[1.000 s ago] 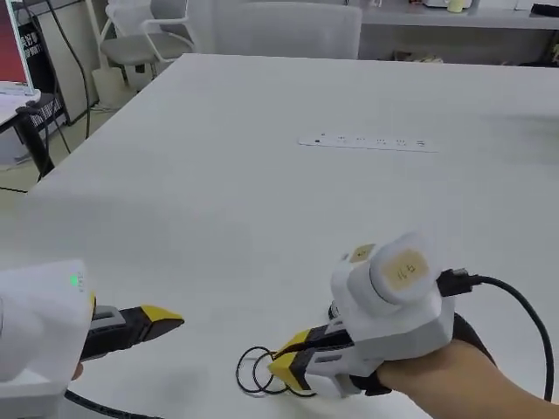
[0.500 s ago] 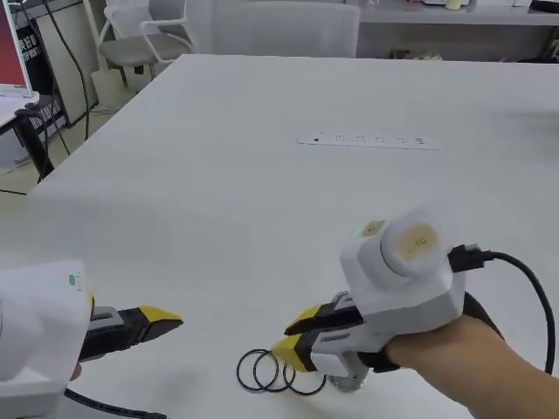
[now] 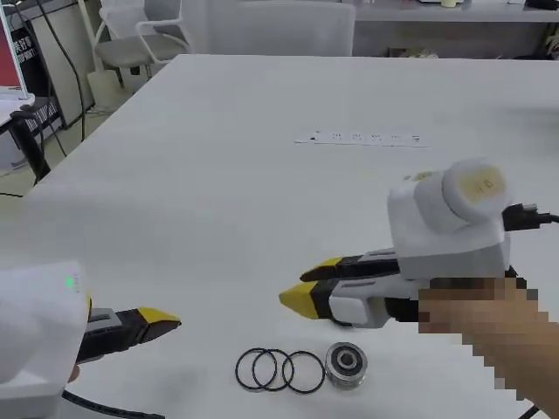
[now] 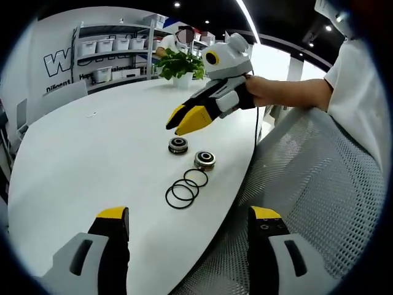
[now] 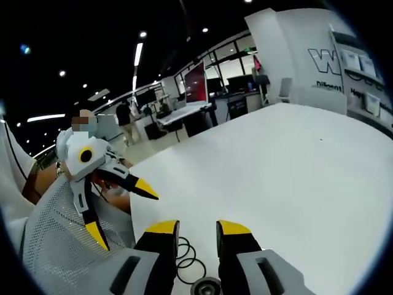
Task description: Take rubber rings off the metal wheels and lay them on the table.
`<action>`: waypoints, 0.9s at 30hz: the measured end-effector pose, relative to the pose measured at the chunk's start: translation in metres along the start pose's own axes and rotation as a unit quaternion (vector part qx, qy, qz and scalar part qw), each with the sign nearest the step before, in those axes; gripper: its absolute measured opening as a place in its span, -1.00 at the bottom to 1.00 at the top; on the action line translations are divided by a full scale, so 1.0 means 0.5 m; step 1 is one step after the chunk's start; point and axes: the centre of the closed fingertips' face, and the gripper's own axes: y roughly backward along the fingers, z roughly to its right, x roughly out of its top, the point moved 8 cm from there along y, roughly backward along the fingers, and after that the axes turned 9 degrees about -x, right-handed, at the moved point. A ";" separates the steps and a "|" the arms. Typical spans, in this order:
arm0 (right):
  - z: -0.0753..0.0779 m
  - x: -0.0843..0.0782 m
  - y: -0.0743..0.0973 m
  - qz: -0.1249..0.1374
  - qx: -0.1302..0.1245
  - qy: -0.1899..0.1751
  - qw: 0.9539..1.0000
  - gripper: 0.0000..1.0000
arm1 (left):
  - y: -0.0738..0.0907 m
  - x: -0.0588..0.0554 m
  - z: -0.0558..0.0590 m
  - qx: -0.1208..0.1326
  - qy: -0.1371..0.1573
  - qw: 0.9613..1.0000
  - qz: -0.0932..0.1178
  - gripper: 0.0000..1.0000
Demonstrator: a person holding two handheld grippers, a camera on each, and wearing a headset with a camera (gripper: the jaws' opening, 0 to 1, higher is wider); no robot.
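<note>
The left tongs (image 4: pixel 189 215) gape wide. Just ahead lie three overlapping rubber rings (image 4: pixel 184 188) on the tabletop (image 4: pixel 92 141) — beyond them two metal wheels (image 4: pixel 204 160) — with the right tongs (image 4: pixel 186 119) hovering farther on.

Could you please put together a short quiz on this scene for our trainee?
1. How many rubber rings lie on the table?
2. True or false: the right tool grips a ring.
3. In the left gripper view, the metal wheels number: A one, B two, C four.
Key: 1 three; 2 false; 3 B.
</note>
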 end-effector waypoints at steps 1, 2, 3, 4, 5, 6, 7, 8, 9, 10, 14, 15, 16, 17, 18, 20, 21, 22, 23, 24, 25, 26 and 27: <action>0.004 -0.001 0.004 0.001 0.000 -0.001 1.000 -0.56 | 0.000 0.000 0.000 -0.001 -0.001 1.000 0.000 0.54; 0.008 -0.002 0.007 0.006 -0.002 -0.004 1.000 -0.55 | 0.000 0.000 0.000 -0.001 -0.001 1.000 0.000 0.54; 0.014 -0.002 0.012 0.004 -0.008 -0.010 1.000 -0.55 | 0.000 0.001 0.000 -0.001 -0.001 1.000 0.001 0.54; 0.018 -0.002 0.015 0.005 -0.011 -0.009 1.000 -0.55 | 0.000 0.002 0.000 -0.001 -0.002 1.000 0.002 0.54; 0.023 0.000 0.019 0.008 -0.017 -0.009 1.000 -0.55 | 0.001 0.003 0.001 -0.002 -0.003 1.000 0.005 0.54; 0.026 0.001 0.021 0.011 -0.021 -0.012 1.000 -0.54 | 0.001 0.005 0.001 -0.003 -0.004 1.000 0.008 0.54; 0.031 0.003 0.024 0.018 -0.025 -0.017 0.999 -0.54 | 0.001 0.007 0.002 -0.005 -0.005 1.000 0.011 0.54; 0.032 0.004 0.025 0.020 -0.025 -0.020 0.999 -0.52 | 0.001 0.008 0.003 -0.006 -0.005 1.000 0.011 0.54; 0.034 0.004 0.027 0.022 -0.023 -0.023 0.999 -0.51 | 0.002 0.009 0.002 -0.006 -0.007 1.000 0.012 0.54; 0.034 0.004 0.028 0.023 -0.023 -0.024 0.999 -0.50 | 0.003 0.010 0.002 -0.006 -0.009 1.000 0.012 0.54; 0.045 -0.001 0.030 0.015 -0.037 -0.004 0.999 -0.44 | 0.009 0.025 0.007 -0.011 -0.012 1.000 0.020 0.56; 0.046 -0.002 0.031 0.013 -0.038 0.000 0.999 -0.43 | 0.010 0.038 0.014 -0.017 -0.011 0.999 0.035 0.60; 0.048 -0.004 0.031 0.011 -0.041 0.003 0.999 -0.42 | 0.009 0.044 0.016 -0.019 -0.013 0.999 0.043 0.64; 0.049 -0.004 0.031 0.010 -0.042 0.004 0.999 -0.40 | 0.011 0.056 0.022 -0.025 -0.020 0.998 0.055 0.66; 0.059 -0.011 0.034 -0.001 -0.054 0.014 0.998 -0.40 | 0.012 0.069 0.029 -0.031 -0.027 0.997 0.067 0.67; 0.071 -0.018 0.036 -0.014 -0.071 0.030 0.997 -0.41 | 0.015 0.080 0.033 -0.033 -0.038 0.997 0.057 0.65; 0.076 -0.024 0.037 -0.022 -0.076 0.038 0.996 -0.42 | 0.016 0.085 0.034 -0.031 -0.046 0.997 0.053 0.65; 0.079 -0.028 0.038 -0.028 -0.078 0.041 0.996 -0.41 | 0.017 0.091 0.034 -0.030 -0.058 0.997 0.049 0.66; 0.082 -0.032 0.038 -0.034 -0.081 0.044 0.995 -0.41 | 0.017 0.096 0.034 -0.031 -0.062 0.996 0.048 0.65; 0.087 -0.038 0.038 -0.040 -0.085 0.051 0.994 -0.41 | 0.019 0.103 0.034 -0.032 -0.067 0.996 0.045 0.65; 0.090 -0.041 0.037 -0.043 -0.086 0.054 0.994 -0.42 | 0.019 0.107 0.033 -0.033 -0.070 0.996 0.044 0.65; 0.094 -0.045 0.037 -0.047 -0.087 0.056 0.994 -0.42 | 0.022 0.117 0.033 -0.033 -0.080 0.995 0.042 0.66; 0.095 -0.048 0.036 -0.049 -0.087 0.056 0.993 -0.42 | 0.023 0.124 0.032 -0.032 -0.087 0.995 0.042 0.66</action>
